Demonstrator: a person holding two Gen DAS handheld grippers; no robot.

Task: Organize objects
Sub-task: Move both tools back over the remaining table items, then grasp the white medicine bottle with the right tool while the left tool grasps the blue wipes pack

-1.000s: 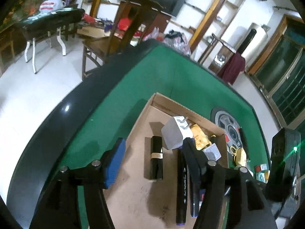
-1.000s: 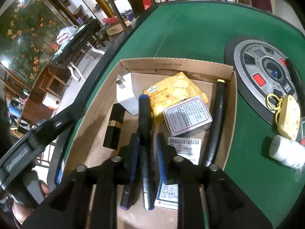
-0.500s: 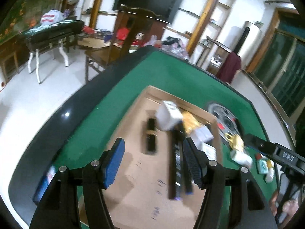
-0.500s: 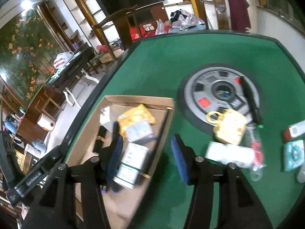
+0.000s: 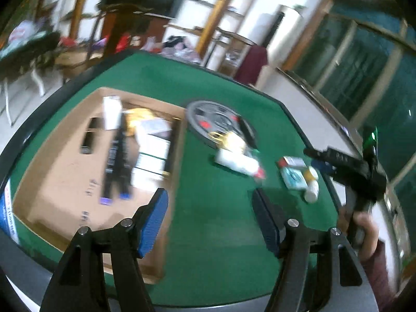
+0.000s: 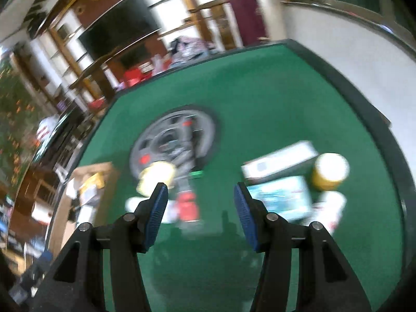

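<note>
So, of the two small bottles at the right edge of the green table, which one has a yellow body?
The yellow bottle farther from the camera; the white bottle nearer has a white body.

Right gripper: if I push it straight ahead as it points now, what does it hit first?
Probably bare green felt first. The right gripper is open and empty; the blurred red-capped item lies left of centre between the fingers. Depth is unclear.

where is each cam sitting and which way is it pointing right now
Left wrist: on the left gripper, looking across the green table between the cardboard box and loose items; the right hand shows.
Right wrist: on the right gripper, facing the loose items; only its open fingers show.
Shared: the round grey panel, teal packet, box and table.
</note>
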